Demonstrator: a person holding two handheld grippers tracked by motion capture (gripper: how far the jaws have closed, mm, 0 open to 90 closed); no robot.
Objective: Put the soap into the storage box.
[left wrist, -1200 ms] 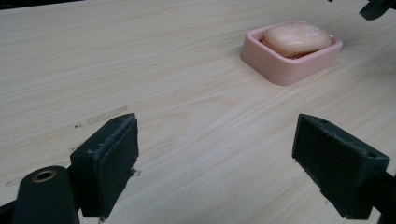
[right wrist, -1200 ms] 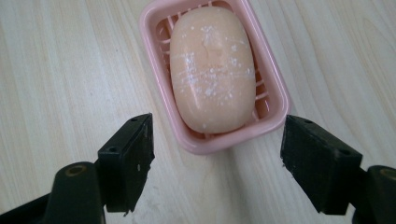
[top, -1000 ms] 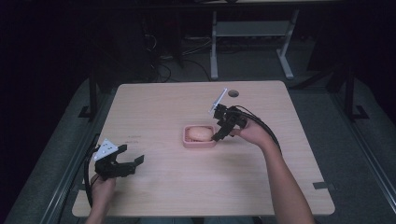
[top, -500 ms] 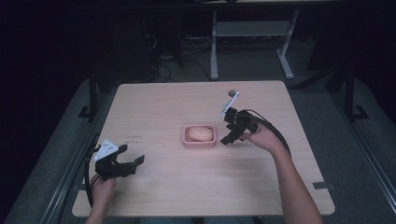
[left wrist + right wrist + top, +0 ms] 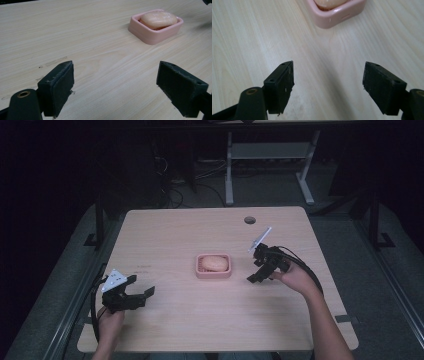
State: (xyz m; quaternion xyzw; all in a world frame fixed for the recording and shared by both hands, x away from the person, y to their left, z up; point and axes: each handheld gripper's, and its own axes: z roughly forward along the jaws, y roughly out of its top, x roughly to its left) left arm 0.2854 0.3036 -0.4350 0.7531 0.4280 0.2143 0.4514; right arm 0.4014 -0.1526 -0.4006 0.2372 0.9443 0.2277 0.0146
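A pink soap dish (image 5: 213, 272) sits near the middle of the wooden table (image 5: 190, 230), with a peach bar of soap (image 5: 214, 263) lying in it. My right gripper (image 5: 254, 278) is just right of the dish, low over the table, jaws wide open and empty. The right gripper view puts the dish (image 5: 337, 15) close ahead of that gripper (image 5: 328, 82). My left gripper (image 5: 142, 292) rests at the table's front left, open and empty. From the left gripper view, its jaws (image 5: 115, 87) are spread, with the dish (image 5: 155, 31) and soap (image 5: 158, 19) far ahead to the right.
A round cable hole (image 5: 250, 220) lies in the table's back right. Beyond the far edge stand a white desk frame (image 5: 265, 155) and cables (image 5: 175, 185) on the dark floor. Bare wood surrounds the dish.
My right gripper has drawn back from over the dish to the right and down toward the table. The soap stays in the dish. The left gripper has not moved.
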